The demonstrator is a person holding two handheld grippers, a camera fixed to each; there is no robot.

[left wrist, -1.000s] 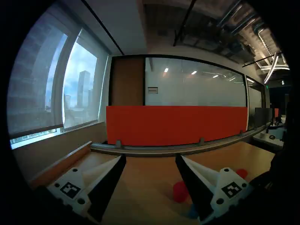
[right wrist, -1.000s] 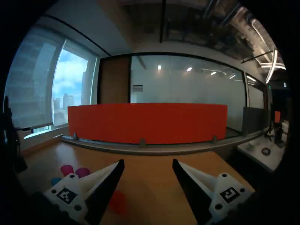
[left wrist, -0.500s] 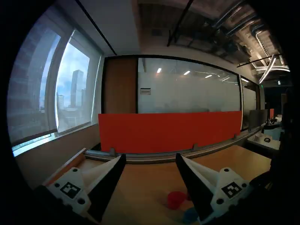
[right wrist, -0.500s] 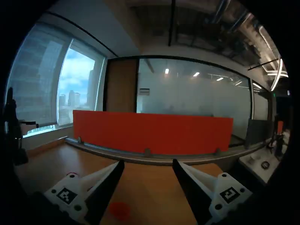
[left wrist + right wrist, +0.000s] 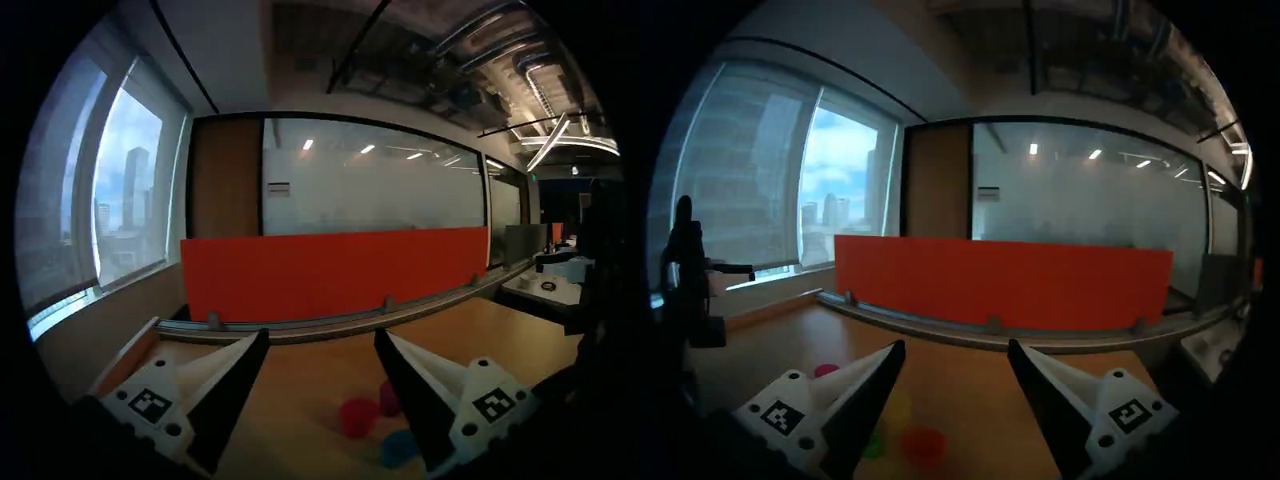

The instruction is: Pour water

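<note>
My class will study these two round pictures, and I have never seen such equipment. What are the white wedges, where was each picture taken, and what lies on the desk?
A person holds a two-finger gripper in each hand; a fisheye camera rides on each, looking along its fingers, the white wedges. One picture comes from the left gripper, the other from the right gripper. Both are open and hold nothing. On the wooden desk stand coloured cups, including a red cup and a blue cup, before an orange partition.
</note>
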